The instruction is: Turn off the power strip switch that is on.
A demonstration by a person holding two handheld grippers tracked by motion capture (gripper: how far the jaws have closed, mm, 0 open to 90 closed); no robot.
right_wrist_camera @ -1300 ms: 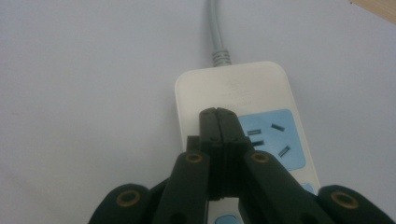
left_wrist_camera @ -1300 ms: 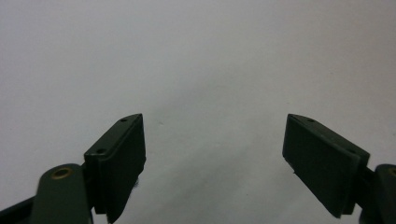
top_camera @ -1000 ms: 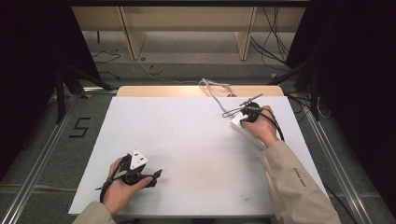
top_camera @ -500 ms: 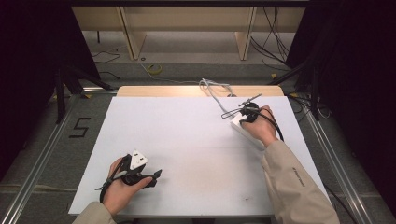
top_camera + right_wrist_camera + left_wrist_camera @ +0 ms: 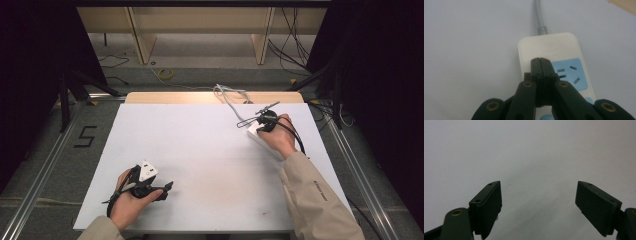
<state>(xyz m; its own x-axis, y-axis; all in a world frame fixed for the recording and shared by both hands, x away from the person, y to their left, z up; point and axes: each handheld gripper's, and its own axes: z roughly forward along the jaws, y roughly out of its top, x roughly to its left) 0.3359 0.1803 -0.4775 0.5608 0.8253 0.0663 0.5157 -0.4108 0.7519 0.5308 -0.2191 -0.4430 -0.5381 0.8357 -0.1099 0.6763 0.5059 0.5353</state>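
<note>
Where fingers meet, right gripper (image 5: 540, 60) (matte black), rounded glossy power strip (image 5: 554, 53)

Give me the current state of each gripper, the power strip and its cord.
Left gripper: fingers open, nothing between them, low over the white table.
Right gripper: fingers shut together, tips over the power strip; contact cannot be told.
Power strip: lying flat on the table, visible sockets empty.
Cord: attached to the strip's far end, trailing off the table's back edge.
</note>
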